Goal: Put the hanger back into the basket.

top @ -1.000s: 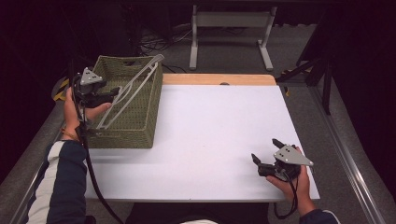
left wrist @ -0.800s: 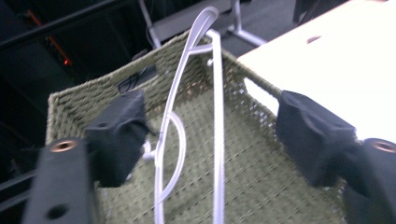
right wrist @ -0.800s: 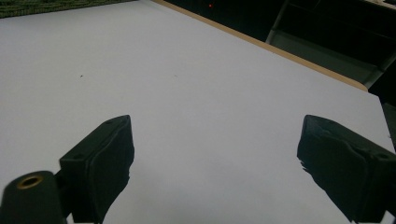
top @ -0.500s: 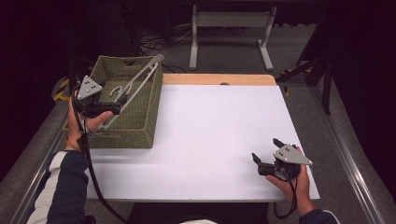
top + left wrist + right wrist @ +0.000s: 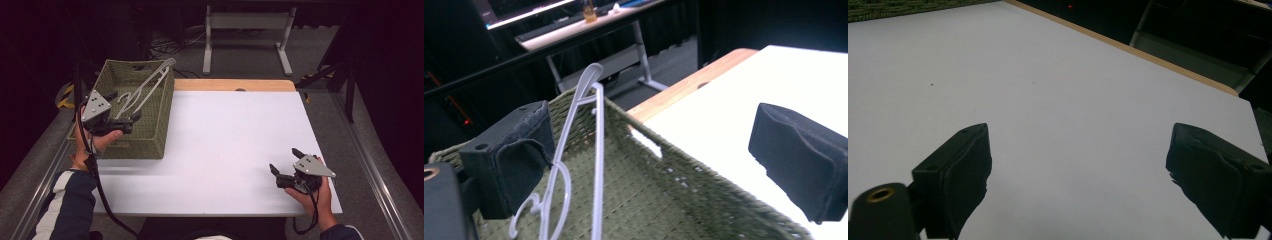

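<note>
The right gripper (image 5: 285, 173) sat low on the white table (image 5: 230, 140), at about 5 o'clock. Its 2 jaws were wide apart and held nothing. Farther off, at about 9 o'clock, the left gripper (image 5: 120, 112) hung over the near end of the green basket (image 5: 155, 130). Its jaws were wide apart too. The white hangers (image 5: 596, 165) lay inside the basket, leaning up on its far rim. 1 jaw looked to be just beside a hanger, maybe touching it; that was hard to tell. If the jaws closed badly, the thin hanger could slip, or its hook could snag the weave and tug the basket.
</note>
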